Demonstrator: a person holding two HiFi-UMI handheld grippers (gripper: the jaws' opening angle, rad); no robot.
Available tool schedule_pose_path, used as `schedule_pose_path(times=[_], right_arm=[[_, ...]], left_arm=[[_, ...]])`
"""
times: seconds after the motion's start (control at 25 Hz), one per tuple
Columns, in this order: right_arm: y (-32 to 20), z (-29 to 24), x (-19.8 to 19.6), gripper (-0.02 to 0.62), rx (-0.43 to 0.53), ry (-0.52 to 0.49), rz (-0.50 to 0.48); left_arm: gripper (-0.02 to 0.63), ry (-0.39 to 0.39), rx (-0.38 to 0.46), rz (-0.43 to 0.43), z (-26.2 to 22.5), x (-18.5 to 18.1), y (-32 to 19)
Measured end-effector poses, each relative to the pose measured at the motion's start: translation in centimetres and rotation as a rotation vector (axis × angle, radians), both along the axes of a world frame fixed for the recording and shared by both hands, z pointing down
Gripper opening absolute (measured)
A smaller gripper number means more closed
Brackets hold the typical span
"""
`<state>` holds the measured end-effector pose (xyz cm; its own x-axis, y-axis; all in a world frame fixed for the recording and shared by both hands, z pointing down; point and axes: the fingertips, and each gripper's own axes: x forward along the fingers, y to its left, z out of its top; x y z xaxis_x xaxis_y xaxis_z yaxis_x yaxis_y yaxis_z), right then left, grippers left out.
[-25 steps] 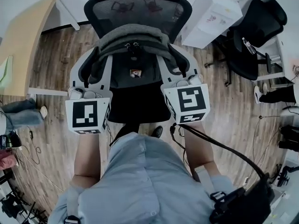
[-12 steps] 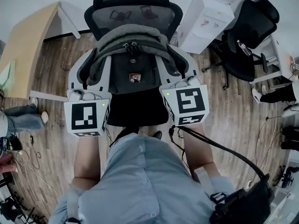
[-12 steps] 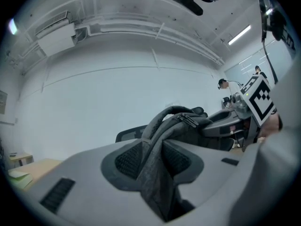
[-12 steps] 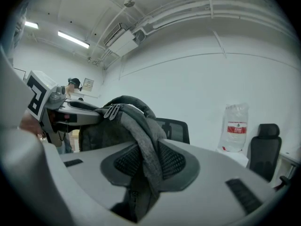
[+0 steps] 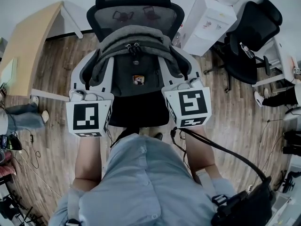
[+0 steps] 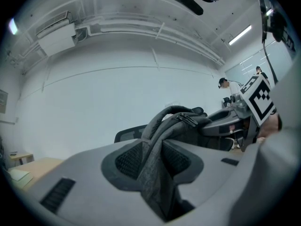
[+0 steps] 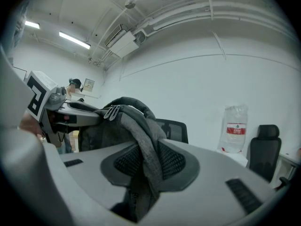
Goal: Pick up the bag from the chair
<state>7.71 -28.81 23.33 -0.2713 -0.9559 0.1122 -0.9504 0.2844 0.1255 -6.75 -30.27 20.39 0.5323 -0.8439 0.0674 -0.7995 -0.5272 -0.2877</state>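
One grey bag (image 5: 134, 51) rests against the backrest of one black mesh chair (image 5: 136, 11). Two tongs engaged: left tongs (image 6: 153, 161) clamped on the bag's left side fabric, right tongs (image 7: 145, 166) clamped on its right side. A second chair (image 5: 254, 32) stands well apart to the right. Bare floor (image 5: 59, 67) lies open on both flanks.

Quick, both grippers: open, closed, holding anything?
Left gripper: closed, pinching grey fabric on one side of the bag.
Right gripper: closed, pinching the bag's fabric on the other side.
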Motion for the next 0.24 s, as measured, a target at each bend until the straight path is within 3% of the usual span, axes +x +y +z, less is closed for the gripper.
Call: schedule_pose_path(times=[0.24], right_arm=[[-0.59,-0.06,0.21,0.091,0.001,-0.007,-0.007]], left_arm=[[0.127,-0.006,0.003,-0.005,-0.09,0.24,-0.56]])
